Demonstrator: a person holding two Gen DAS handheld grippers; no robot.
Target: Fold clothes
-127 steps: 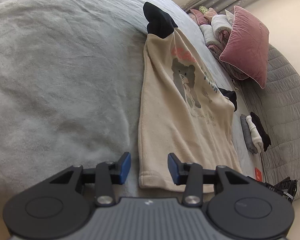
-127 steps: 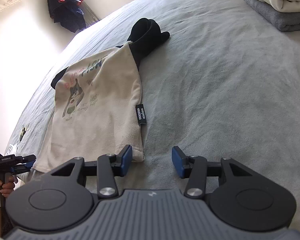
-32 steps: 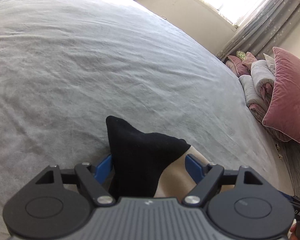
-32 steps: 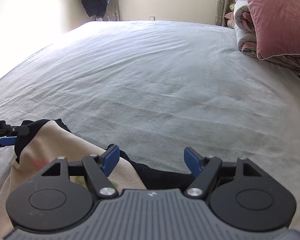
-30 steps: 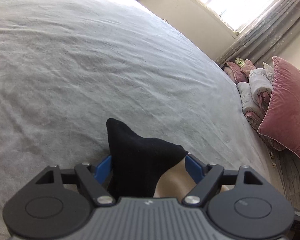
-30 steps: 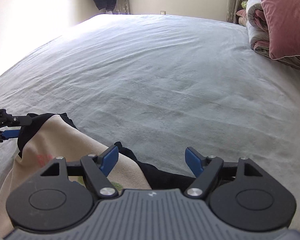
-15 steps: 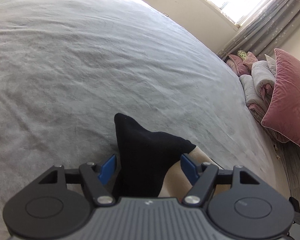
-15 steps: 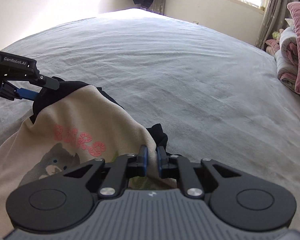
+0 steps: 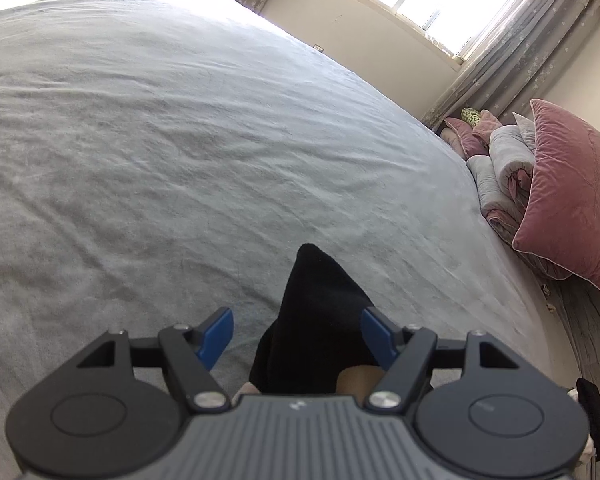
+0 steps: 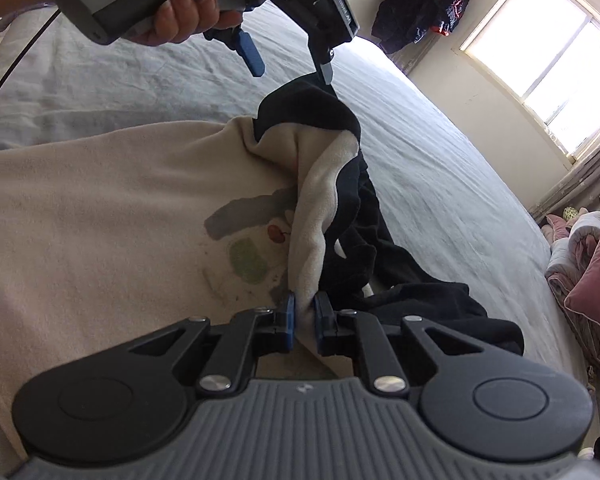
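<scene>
Slippage is your risk: right gripper (image 10: 303, 317) pinches only the cream fleece sweatshirt's (image 10: 100, 216) thin edge while left gripper (image 9: 296, 334) gapes around its black cuff (image 9: 320, 320) at twelve o'clock, seemingly ungripped.

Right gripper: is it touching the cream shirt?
Touching. The right wrist view shows the right gripper shut on a cream fold of the shirt, fabric pinched between both blue pads.

Sweatshirt (image 10: 100, 216) on bed (image 9: 180, 140), near edge; sleeve (image 9: 320, 320) between left gripper (image 9: 296, 334) fingers; fold within right gripper (image 10: 303, 316); pillow (image 9: 568, 200) and bedding (image 9: 500, 176) far right
</scene>
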